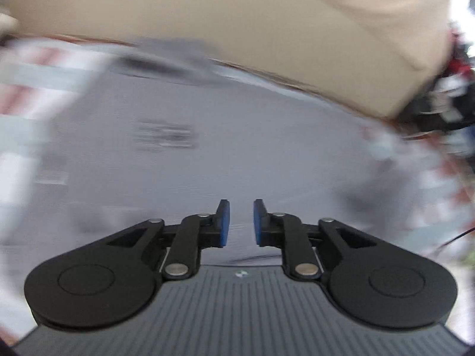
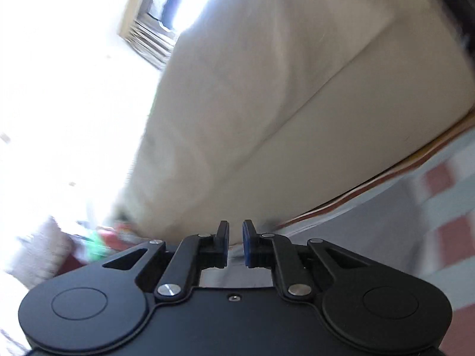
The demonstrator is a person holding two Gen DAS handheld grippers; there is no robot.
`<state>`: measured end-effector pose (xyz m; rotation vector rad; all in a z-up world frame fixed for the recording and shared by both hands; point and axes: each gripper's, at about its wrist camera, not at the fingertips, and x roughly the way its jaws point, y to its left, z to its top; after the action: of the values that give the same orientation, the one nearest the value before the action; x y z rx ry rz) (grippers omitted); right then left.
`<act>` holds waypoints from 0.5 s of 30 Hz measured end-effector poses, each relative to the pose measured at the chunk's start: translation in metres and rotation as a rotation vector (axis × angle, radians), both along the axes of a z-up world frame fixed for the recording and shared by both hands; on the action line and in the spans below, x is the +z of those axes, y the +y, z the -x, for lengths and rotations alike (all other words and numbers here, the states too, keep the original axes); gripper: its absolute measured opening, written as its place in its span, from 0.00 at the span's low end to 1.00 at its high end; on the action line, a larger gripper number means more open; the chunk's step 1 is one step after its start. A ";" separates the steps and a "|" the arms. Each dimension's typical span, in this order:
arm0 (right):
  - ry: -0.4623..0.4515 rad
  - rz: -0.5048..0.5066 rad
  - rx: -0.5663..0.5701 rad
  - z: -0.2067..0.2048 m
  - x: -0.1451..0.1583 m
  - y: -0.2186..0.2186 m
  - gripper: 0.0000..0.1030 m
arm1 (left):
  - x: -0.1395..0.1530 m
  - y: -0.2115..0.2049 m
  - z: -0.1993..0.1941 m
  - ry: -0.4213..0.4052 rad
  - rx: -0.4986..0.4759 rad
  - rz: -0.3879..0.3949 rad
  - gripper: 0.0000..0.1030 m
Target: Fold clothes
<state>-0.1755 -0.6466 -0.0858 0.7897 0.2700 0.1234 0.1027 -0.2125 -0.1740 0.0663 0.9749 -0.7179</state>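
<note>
A grey garment (image 1: 207, 148) lies spread on a checked cloth (image 1: 23, 71), reaching its far edge by a beige cushion (image 1: 267, 23). The left gripper (image 1: 241, 222) and right gripper (image 2: 236, 243) both stand slightly parted, grasping nothing. Heavy blur hides folds and hems, so a hurried grab could miss an edge or bunch the fabric
</note>
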 end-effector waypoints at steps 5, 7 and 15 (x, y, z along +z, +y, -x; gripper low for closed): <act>0.311 0.166 0.076 -0.031 -0.031 0.017 0.17 | -0.005 0.036 0.014 -0.028 0.036 -0.149 0.30; 0.401 0.168 0.153 -0.050 -0.049 0.030 0.17 | -0.012 0.040 0.016 0.024 0.028 -0.125 0.48; 0.555 0.409 0.546 -0.118 -0.063 0.112 0.37 | -0.027 0.022 0.028 -0.072 -0.059 -0.304 0.58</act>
<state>-0.0575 -0.5349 -0.1484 0.3105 1.0046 0.3503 0.0746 -0.1902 -0.2010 0.3862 1.0096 -0.6120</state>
